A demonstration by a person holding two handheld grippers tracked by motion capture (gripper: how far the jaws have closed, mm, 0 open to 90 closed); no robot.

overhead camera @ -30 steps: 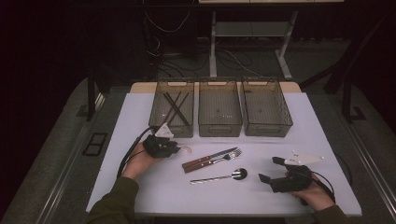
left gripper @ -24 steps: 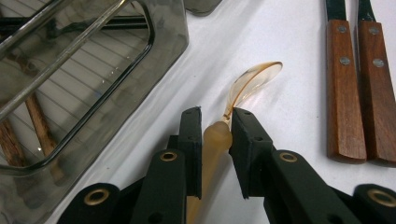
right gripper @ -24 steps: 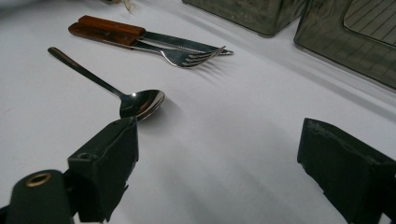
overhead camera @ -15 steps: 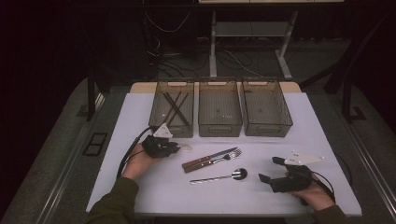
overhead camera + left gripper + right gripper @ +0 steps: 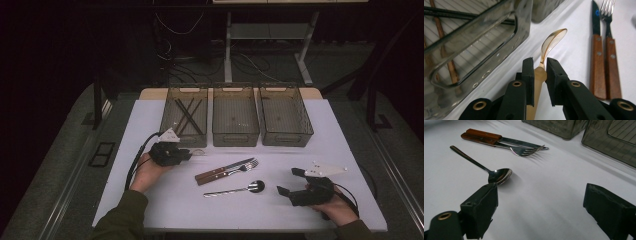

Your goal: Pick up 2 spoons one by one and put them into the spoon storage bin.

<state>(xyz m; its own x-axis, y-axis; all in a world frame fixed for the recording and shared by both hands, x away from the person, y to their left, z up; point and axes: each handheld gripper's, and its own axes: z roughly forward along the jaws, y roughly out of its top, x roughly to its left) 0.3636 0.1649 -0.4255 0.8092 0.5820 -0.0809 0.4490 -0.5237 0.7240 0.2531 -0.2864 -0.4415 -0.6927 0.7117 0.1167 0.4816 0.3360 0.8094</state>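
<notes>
Clear amber plastic spoon (image 5: 549, 47) sits between the two black jaws of the left claw (image 5: 539, 70), which are squeezed on its handle, with the bowl end poking out past the tips. It is just above the white bench (image 5: 150, 120), close to the near wall of the left see-through grey plastic bin (image 5: 185, 116), toward the left side of the bench. That bin has dark sticks (image 5: 187, 112) lying crossed inside it. Two more see-through grey bins, a middle bin (image 5: 235, 117) and a right bin (image 5: 285, 117), stand in a row beside it along the far edge. In the middle of the bench lie a knife with a brown wooden handle (image 5: 222, 170) and a fork with a brown wooden handle (image 5: 231, 172), touching side by side. A shiny metal spoon (image 5: 235, 189) lies just nearer the front edge. The right claw (image 5: 291, 181) is low near the front right corner, held in a hand (image 5: 337, 207), and its jaws stand wide apart with nothing in them. The metal spoon's bowl is just beyond one of its jaw tips. The left hand (image 5: 147, 172) holds the left claw near the left bin.
</notes>
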